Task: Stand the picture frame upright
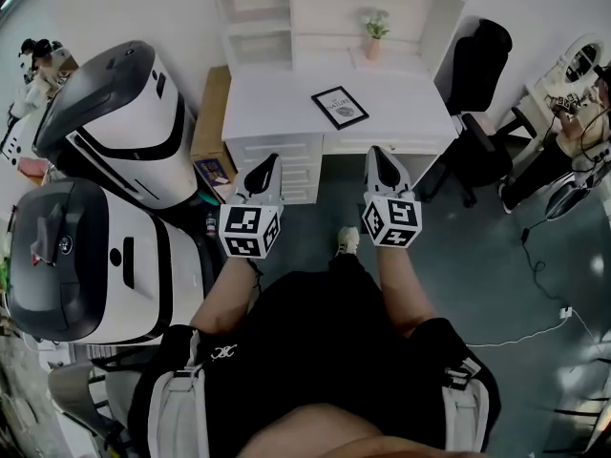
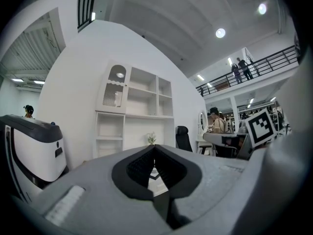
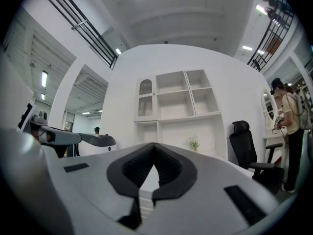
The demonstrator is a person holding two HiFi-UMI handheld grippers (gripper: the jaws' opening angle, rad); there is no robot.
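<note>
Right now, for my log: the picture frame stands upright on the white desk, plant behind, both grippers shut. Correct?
No: the picture frame lies flat on the white desk, as the head view shows. The plant behind it and the shut left gripper and right gripper are right.

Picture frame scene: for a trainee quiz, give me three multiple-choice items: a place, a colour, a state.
1. Where does the picture frame lie? A on the floor; B on the white desk; C on the chair.
2. Its border is: A black; B red; C yellow.
3. The left gripper and right gripper are: A both open; B holding the frame; C both shut, empty.
Answers: B, it lies flat on the desk top; A, dark rim round a white print; C, jaws together, nothing between.
</note>
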